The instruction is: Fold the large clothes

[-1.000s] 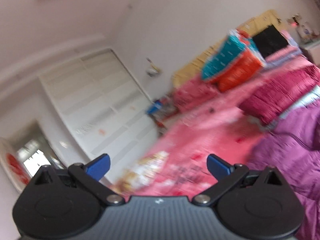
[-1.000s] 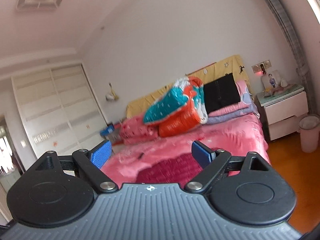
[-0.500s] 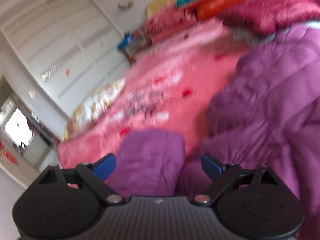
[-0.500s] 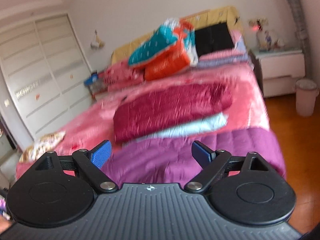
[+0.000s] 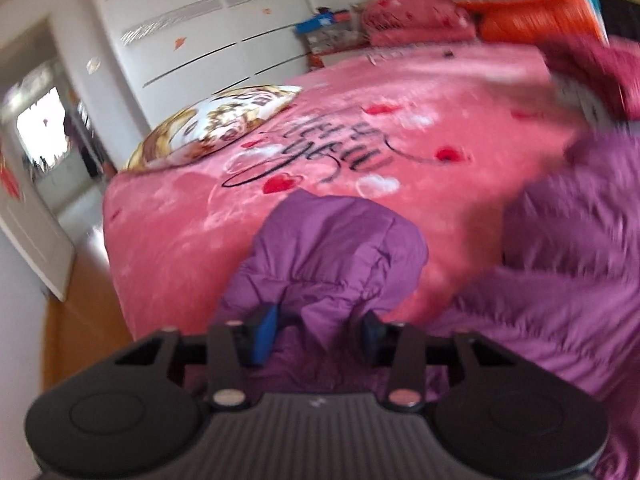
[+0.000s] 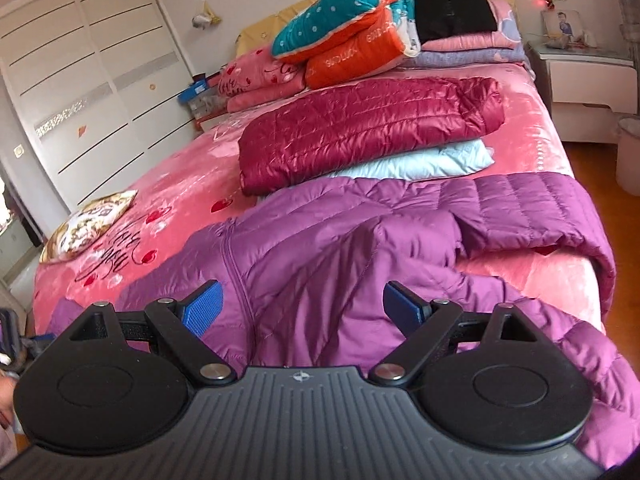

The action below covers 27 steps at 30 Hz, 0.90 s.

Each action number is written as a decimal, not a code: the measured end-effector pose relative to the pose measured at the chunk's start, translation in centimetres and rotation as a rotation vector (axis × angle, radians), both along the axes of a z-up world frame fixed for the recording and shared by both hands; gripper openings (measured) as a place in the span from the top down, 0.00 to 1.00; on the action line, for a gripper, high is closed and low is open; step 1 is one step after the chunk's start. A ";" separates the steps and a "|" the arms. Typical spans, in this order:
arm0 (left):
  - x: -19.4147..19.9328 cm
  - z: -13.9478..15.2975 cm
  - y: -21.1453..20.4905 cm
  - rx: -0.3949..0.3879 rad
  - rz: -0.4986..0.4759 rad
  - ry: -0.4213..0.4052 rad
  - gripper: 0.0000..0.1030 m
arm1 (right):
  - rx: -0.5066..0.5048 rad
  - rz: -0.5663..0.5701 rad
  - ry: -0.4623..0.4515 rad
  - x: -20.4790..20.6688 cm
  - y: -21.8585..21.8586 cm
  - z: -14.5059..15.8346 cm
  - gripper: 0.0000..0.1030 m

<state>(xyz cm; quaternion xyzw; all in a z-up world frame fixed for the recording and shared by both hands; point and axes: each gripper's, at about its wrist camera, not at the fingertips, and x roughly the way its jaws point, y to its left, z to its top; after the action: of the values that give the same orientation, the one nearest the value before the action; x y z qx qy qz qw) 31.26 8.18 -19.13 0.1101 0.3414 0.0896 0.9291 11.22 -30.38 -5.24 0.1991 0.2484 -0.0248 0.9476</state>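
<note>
Jaws on the left gripper (image 5: 316, 330) have drawn in around a bunch of purple cloth, grasping the sleeve end (image 5: 340, 248) of the purple down jacket (image 6: 360, 248); those on the right gripper (image 6: 302, 306) stand spread wide with nothing between them, hovering above the jacket's front. The jacket lies spread across the foot of the bed, on the pink blanket (image 6: 180, 184), face up with its zipper line (image 6: 236, 268) showing. Its body seems to run crosswise — the quilted hem part toward the right edge of the bed, where it droops over the side, and the upper part toward the left. The long axis looks roughly parallel to the foot edge, though rumpled folds make the exact outline hard to read. The pinched sleeve points away from the body, out over the blanket toward its printed lettering (image 5: 332, 152).

Judging from this, the fold is at its start: one sleeve has been taken and nothing is yet laid over. The next move probably calls for carrying that sleeve across the chest, while the right gripper comes down on the other sleeve or shoulder to hold or mirror it. The slippery shell may slide out of a shallow pinch.

Behind the jacket sits a folded dark red jacket (image 6: 368, 128) on a pale blue one (image 6: 432, 160). Farther back are stacked quilts (image 6: 344, 52) at the headboard. A patterned cushion (image 6: 88, 224) rests at the bed's left corner.
</note>
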 end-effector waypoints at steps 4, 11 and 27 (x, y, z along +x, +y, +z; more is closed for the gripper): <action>-0.5 2.5 4.0 -0.180 0.076 -0.078 0.73 | -0.048 0.040 -0.006 0.4 0.9 -1.0 0.00; -3.4 5.8 12.8 -0.268 0.277 -0.230 0.75 | -0.072 0.086 0.027 1.0 2.4 -2.7 0.00; -18.2 -2.8 23.8 -0.605 0.585 -0.249 0.80 | -0.096 0.208 0.086 3.6 7.3 -4.6 0.00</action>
<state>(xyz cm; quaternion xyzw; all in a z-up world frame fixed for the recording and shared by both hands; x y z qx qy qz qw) 13.05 32.02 -21.97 -0.2801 0.2547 0.2576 0.8890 14.80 -23.08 -9.87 0.1254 0.3068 0.0531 0.9420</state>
